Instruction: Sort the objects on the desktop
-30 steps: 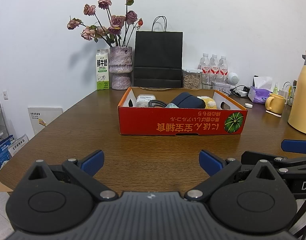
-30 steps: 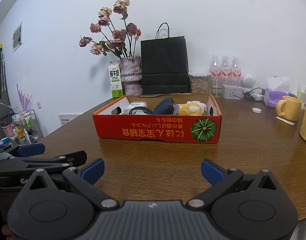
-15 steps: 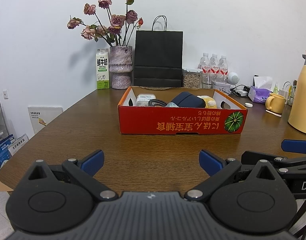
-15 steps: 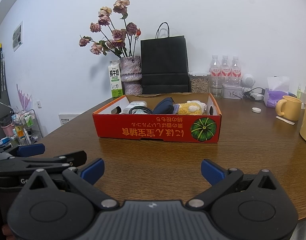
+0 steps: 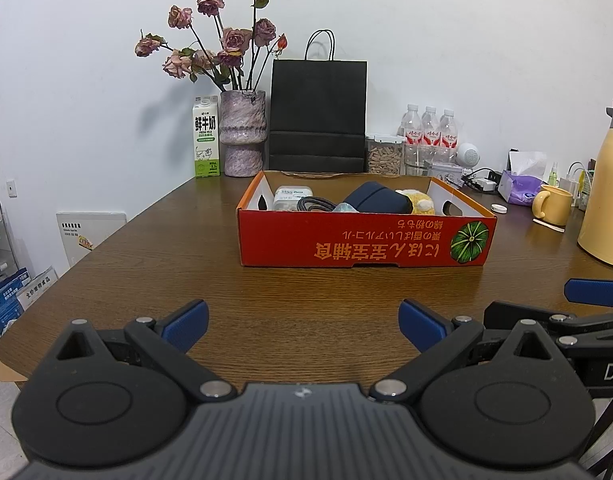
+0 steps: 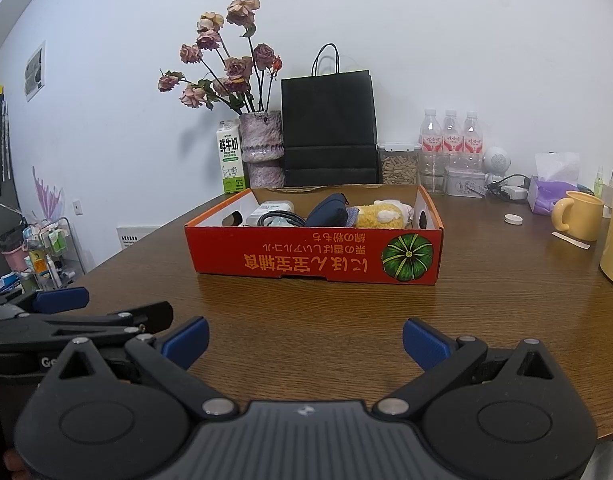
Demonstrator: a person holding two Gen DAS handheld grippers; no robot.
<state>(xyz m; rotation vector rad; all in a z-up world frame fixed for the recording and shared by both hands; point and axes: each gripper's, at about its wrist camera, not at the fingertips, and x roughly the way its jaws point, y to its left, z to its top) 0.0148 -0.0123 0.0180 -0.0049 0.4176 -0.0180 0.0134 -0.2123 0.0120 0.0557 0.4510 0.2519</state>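
Both tongs, left (image 5: pixel 302 320) and right (image 6: pixel 305 338), hang spread and empty short of the red cardboard box (image 5: pixel 362 240) ahead, whose crowded contents risk snagging the coiled cable (image 5: pixel 312 203) during a reach.

Bench (image 5: pixel 306 304) glossy wood grain; red cardboard box (image 5: pixel 362 240) matt printed; paper bag (image 5: pixel 318 116) matt black; tongs' pads (image 5: pixel 186 326) matt blue.

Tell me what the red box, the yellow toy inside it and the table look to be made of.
Shallow red printed box: seemingly cardboard, matte; brown raw inner back wall and die-cut handle holes show.
Fuzzy yellow toy: probably plush fabric; its surface looks nubbly and soft.
Brown table: wood or wood-look veneer with visible grain and a slight sheen; which one cannot be told.
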